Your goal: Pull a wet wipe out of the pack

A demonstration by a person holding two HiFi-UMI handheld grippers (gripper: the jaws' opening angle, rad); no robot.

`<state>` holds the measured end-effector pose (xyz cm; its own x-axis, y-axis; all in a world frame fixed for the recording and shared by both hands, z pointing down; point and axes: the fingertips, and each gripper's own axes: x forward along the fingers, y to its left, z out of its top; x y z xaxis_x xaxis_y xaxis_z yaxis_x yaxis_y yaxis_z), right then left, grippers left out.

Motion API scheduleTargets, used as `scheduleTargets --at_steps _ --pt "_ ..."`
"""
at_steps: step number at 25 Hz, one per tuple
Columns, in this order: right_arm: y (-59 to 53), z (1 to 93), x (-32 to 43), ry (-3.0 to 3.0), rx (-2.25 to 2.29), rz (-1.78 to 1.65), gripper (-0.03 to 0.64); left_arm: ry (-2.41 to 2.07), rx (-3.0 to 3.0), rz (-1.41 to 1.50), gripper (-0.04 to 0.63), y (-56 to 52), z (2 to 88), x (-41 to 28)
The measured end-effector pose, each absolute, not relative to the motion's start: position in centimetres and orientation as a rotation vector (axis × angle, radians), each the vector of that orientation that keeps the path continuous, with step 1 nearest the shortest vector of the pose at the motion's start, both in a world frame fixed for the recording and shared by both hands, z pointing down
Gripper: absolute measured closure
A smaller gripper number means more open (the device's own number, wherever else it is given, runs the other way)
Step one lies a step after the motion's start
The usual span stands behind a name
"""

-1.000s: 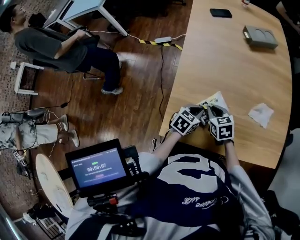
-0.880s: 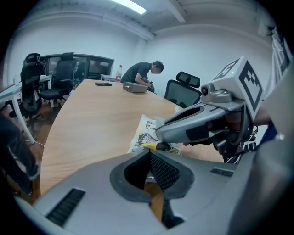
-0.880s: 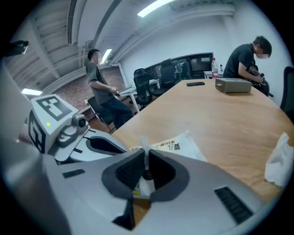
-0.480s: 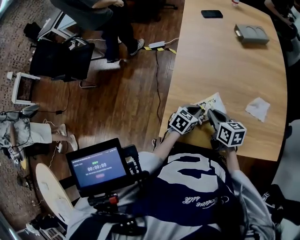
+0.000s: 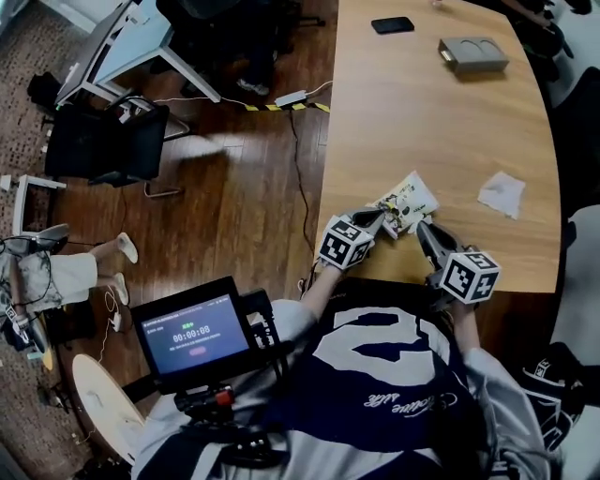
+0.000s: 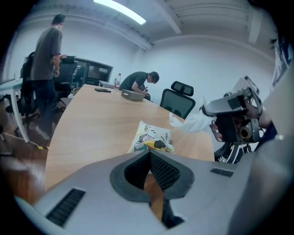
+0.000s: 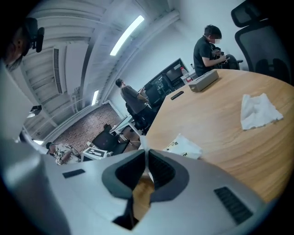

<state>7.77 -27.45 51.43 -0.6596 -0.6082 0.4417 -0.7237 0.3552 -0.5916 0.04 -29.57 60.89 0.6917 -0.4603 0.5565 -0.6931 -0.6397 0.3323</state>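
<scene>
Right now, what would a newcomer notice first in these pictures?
The small printed wipe pack is at the near edge of the curved wooden table, with the left gripper close beside it; the right gripper pinches a thin white sliver. A crumpled white wipe lies alone further right.

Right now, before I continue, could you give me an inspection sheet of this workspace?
Surface: wooden table, curved edge.
Job's things: wipe pack lying flat near the front edge.
Clutter: loose wipe, phone, grey box.
Grippers: left gripper shut, empty, near the pack; right gripper fingers have just been closing, pinching a thin white strip, probably a wipe.
Cables: cable and power strip on the floor.
Surroundings: black chair, seated person, standing person.
</scene>
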Motion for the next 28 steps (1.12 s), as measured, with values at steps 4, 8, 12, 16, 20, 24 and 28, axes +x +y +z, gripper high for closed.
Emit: scheduleTargets --at_steps 4,8,12,16,20,24,28 --pt "-25.1 51.6 8.8 -2.435 1.304 1.214 0.597 -0.948 2.327 0.463 0.594 -28.0 59.4 -3.0" --pt "-22.7 52.2 8.9 -2.411 1.361 1.247 0.597 -1.013 2.317 0.404 0.594 -25.3 57.9 -6.7" --pt "-20.0 52.4 8.0 -2.411 1.402 1.271 0.596 -1.071 2.310 0.378 0.594 -21.5 56.9 -11.0" --pt "-16.2 52.5 7.2 -2.401 1.468 1.298 0.596 -1.110 2.303 0.352 0.594 -16.9 55.8 -14.9" --pt "-12.2 53.2 6.8 -2.372 1.521 1.328 0.597 -1.105 2.311 0.335 0.594 -12.9 54.7 -17.0" --pt "-8.4 53.4 7.7 -2.335 1.574 1.337 0.597 -1.051 2.339 0.335 0.595 -10.3 54.5 -16.0" --pt "-6.1 52.6 9.4 -2.340 1.619 1.327 0.595 -0.971 2.400 0.320 0.594 -9.1 53.5 -12.6"
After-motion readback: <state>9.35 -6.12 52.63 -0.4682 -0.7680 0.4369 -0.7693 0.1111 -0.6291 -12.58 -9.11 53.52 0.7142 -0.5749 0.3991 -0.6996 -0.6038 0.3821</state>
